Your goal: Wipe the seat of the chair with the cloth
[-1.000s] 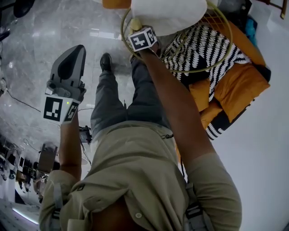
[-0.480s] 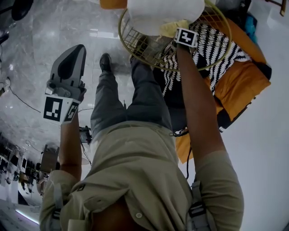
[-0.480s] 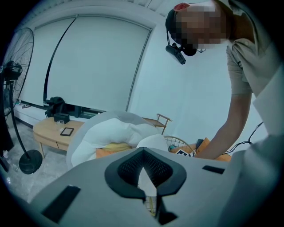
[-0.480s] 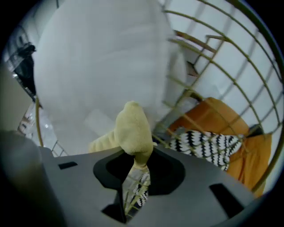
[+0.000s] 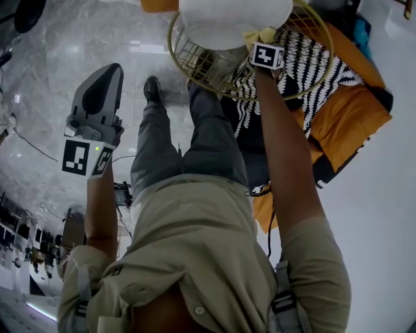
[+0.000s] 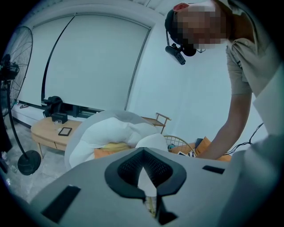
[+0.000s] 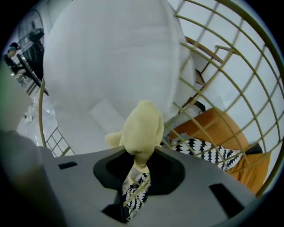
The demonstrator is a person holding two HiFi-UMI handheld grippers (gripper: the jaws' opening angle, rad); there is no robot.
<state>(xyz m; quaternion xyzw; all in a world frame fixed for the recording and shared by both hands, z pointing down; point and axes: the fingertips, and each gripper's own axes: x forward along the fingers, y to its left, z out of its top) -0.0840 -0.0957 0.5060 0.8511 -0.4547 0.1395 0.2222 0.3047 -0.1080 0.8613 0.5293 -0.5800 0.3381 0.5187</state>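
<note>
The chair is a gold wire basket (image 5: 195, 62) with a big white cushion (image 5: 234, 19) on it, at the top of the head view. My right gripper (image 5: 263, 40) is shut on a pale yellow cloth (image 5: 260, 34), which it holds against the cushion's near right edge. In the right gripper view the cloth (image 7: 141, 131) bulges out of the gripper (image 7: 136, 170) in front of the white cushion (image 7: 111, 66) and the wire frame (image 7: 222, 57). My left gripper (image 5: 110, 71) hangs shut and holds nothing, away from the chair over the floor at left; in its own view that gripper (image 6: 144, 155) points toward the chair.
Orange cushions (image 5: 344, 123) and a black-and-white patterned throw (image 5: 312, 65) lie right of the chair. The person's legs and a black shoe (image 5: 152, 89) stand on the marble floor (image 5: 52, 52). A standing fan (image 6: 17, 88) and a low wooden table (image 6: 44, 131) are behind the chair.
My right gripper swept the cloth from the seat's left side to its right side, then edged slightly back up. The left gripper has not moved.
</note>
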